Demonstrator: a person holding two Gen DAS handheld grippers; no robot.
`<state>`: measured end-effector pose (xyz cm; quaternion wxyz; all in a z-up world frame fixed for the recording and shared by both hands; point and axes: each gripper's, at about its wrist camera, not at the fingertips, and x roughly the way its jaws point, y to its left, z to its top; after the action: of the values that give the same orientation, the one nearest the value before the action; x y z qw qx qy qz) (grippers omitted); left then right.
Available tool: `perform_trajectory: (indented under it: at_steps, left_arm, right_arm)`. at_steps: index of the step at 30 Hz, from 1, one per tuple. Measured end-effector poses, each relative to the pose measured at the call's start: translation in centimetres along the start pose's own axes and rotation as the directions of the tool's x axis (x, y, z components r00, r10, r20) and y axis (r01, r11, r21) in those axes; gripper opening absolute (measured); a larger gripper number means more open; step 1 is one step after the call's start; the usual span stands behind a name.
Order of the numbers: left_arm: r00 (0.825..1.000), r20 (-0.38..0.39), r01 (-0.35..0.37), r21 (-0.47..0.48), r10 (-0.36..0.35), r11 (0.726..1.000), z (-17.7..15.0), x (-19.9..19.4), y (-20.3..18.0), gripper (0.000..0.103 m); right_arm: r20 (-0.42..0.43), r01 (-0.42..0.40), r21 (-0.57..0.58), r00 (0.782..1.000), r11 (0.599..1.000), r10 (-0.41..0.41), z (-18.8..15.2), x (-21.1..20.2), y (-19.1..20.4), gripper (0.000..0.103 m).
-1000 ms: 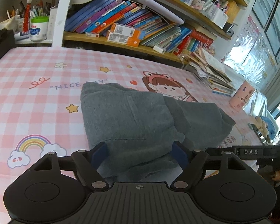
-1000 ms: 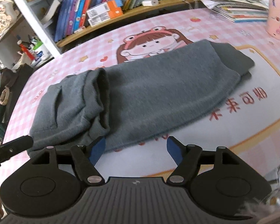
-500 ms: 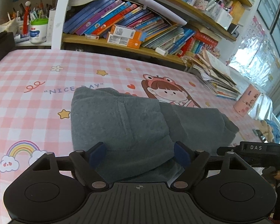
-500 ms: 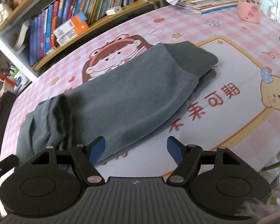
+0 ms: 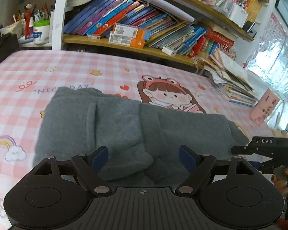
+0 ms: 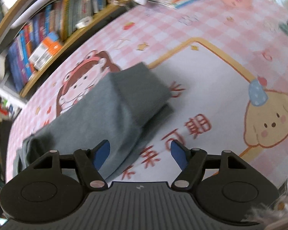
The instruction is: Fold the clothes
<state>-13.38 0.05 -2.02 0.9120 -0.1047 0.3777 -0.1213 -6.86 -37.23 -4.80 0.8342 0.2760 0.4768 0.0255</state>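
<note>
A grey fleece garment [image 5: 124, 130] lies folded lengthwise on the pink checked mat [image 5: 28, 72], its thick end near me in the left wrist view. My left gripper [image 5: 144, 156] hovers open over that near end, nothing between its blue pads. In the right wrist view the same garment [image 6: 109, 111] stretches from lower left to its cuffed end at centre. My right gripper [image 6: 140, 153] is open above the garment's near edge, left pad over cloth, right pad over the bare mat. The right gripper's black body [image 5: 266, 147] shows at the left view's right edge.
A bookshelf [image 5: 134, 28] full of books runs along the far side of the mat. A heap of papers and booklets [image 5: 230, 80] and a pink bottle [image 5: 263, 109] sit at the far right. A cup of pens [image 5: 41, 30] stands at the far left.
Both grippers have moved; the right one swung right toward the garment's cuffed end and its view is blurred. The left one moved closer over the thick end. The garment lies unchanged.
</note>
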Motion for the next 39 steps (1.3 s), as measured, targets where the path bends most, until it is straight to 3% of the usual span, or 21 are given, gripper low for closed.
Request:
perform_trajectory:
  at_steps: [4, 9, 12, 15, 20, 26, 29, 31, 33, 37, 38, 39]
  left_arm:
    - [0.999, -0.013, -0.039, -0.002, 0.039, 0.999, -0.5, 0.1, -1.4, 0.083]
    - [0.997, -0.019, -0.081, -0.002, 0.081, 0.997, -0.8, 0.0, -2.8, 0.083]
    - [0.995, -0.024, -0.098, -0.002, 0.098, 0.995, -0.9, 0.0, -3.5, 0.083]
    - [0.994, -0.023, -0.11, -0.004, 0.11, 0.994, -1.0, 0.0, -4.0, 0.083]
    - [0.992, -0.016, -0.123, -0.003, 0.123, 0.992, -0.9, 0.0, -4.7, 0.083]
    - [0.99, -0.013, -0.142, -0.017, 0.142, 0.99, -1.2, -0.3, -4.7, 0.083]
    - [0.987, -0.015, -0.16, -0.035, 0.159, 0.987, -1.3, -0.6, -4.3, 0.083]
    - [0.986, -0.017, -0.167, -0.043, 0.167, 0.985, -1.4, -0.7, -4.1, 0.083]
    - [0.985, -0.02, -0.172, -0.045, 0.171, 0.984, -1.4, -0.8, -4.1, 0.083]
    - [0.985, -0.024, -0.174, -0.044, 0.173, 0.984, -1.6, -0.9, -4.1, 0.083]
    - [0.985, -0.025, -0.173, -0.042, 0.172, 0.984, -1.6, -0.9, -4.2, 0.083]
    - [0.985, -0.026, -0.172, -0.041, 0.171, 0.984, -1.6, -0.9, -4.3, 0.083]
  right_arm:
    - [0.007, -0.063, 0.069, 0.998, 0.996, 0.063, 1.4, 0.4, -1.7, 0.059]
    - [0.011, -0.115, 0.102, 0.993, 0.988, 0.114, 2.5, 1.2, -2.7, 0.04]
    - [-0.005, -0.147, 0.098, 0.989, 0.984, 0.148, 3.0, 1.8, -2.8, 0.023]
    - [0.015, -0.198, 0.029, 0.98, 0.98, 0.198, 3.2, 1.4, -2.2, 0.014]
    - [0.107, -0.36, -0.148, 0.92, 0.921, 0.377, 3.3, -1.2, -0.4, 0.014]
    - [0.042, -0.278, -0.032, 0.959, 0.96, 0.279, 3.7, 1.0, -1.8, 0.014]
    - [0.01, -0.244, 0.029, 0.97, 0.969, 0.244, 3.9, 1.9, -2.5, 0.023]
    - [-0.004, -0.237, 0.06, 0.971, 0.97, 0.238, 4.0, 2.4, -2.8, 0.036]
    - [-0.007, -0.235, 0.056, 0.972, 0.97, 0.235, 4.0, 2.7, -2.6, 0.038]
    - [-0.013, -0.23, 0.049, 0.973, 0.972, 0.23, 4.0, 3.4, -2.3, 0.038]
    - [-0.015, -0.228, 0.048, 0.973, 0.972, 0.229, 4.0, 3.6, -2.2, 0.034]
    - [-0.016, -0.227, 0.046, 0.974, 0.973, 0.228, 4.0, 3.7, -2.1, 0.022]
